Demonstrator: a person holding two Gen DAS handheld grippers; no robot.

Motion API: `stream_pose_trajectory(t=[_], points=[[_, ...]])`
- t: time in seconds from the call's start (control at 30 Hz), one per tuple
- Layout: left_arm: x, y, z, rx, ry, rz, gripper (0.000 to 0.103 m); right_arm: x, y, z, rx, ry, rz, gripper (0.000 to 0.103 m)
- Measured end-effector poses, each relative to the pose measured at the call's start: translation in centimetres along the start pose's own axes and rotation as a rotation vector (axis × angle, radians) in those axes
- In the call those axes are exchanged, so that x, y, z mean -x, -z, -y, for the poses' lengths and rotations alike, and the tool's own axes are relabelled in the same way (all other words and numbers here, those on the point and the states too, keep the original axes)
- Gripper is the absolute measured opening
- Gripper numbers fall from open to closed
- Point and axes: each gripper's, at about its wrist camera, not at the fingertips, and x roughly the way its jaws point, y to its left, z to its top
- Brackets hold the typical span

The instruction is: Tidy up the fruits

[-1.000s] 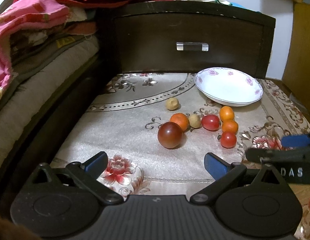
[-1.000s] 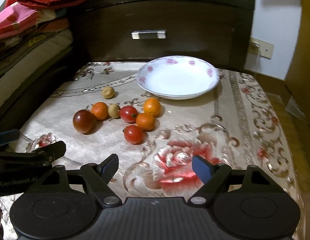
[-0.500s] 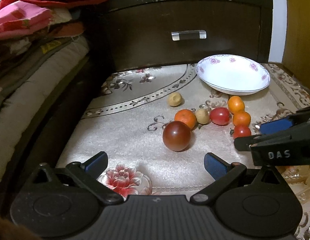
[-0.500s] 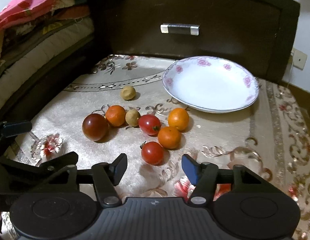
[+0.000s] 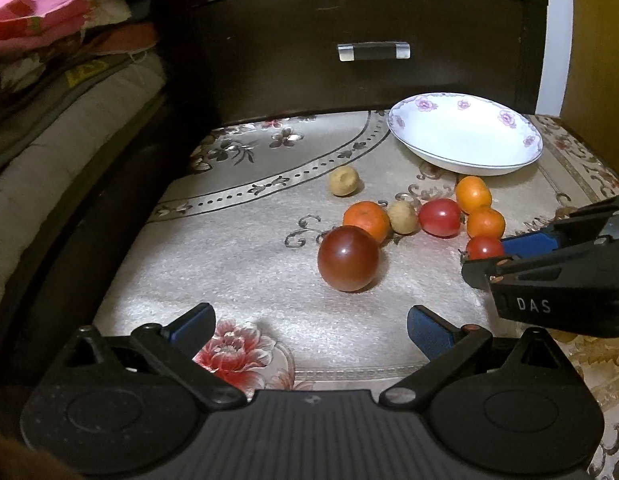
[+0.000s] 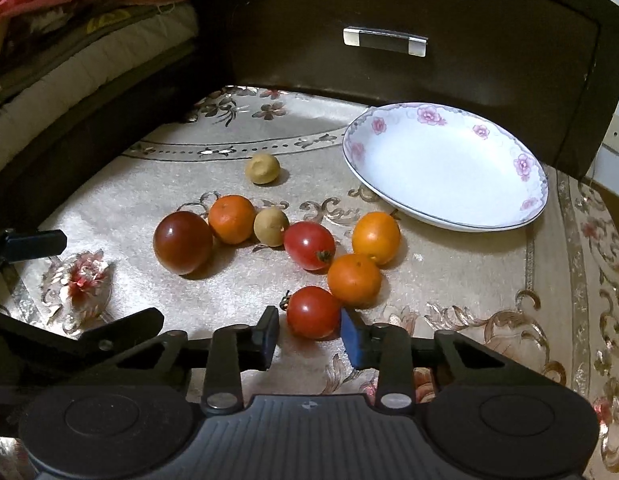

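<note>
Red cherry tomato sits between right gripper jaws, apart (contact unclear), near floral plate; left gripper jaws wide apart.

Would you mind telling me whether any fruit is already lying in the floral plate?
No, the floral plate shows only its bare white inside, and all the fruits, such as the red tomato, lie on the cloth in front of it.

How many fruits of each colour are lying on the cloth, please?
Orange fruits: 3
Red tomatoes: 2
Dark maroon tomato: 1
Tan fruits: 2
Total: 8, none yet in the plate.
</note>
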Motion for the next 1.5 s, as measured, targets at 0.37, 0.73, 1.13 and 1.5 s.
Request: stream_pose_trajectory(t=[0.37, 0.73, 1.13, 1.5], points=[[-0.3, -0.1, -0.3, 0.003, 0.004, -0.013, 0.103, 0.3, 0.0, 0.1, 0.005, 0.003, -0.006, 0.024], [-1.5, -1.5, 0.6, -0.042, 0.027, -0.005, 0.101, 0.5, 0.2, 0.3, 0.012, 0.027, -0.008, 0.025], [-3.6, -2.4, 0.6, -0.029, 0.079, -0.03, 0.071, 0.6, 0.3, 0.8, -0.006, 0.025, -0.011, 0.025], [-3.9, -2.8, 0.5, -0.003, 0.138, -0.053, 0.046, 0.5, 0.2, 0.9, -0.021, 0.019, -0.013, 0.025]])
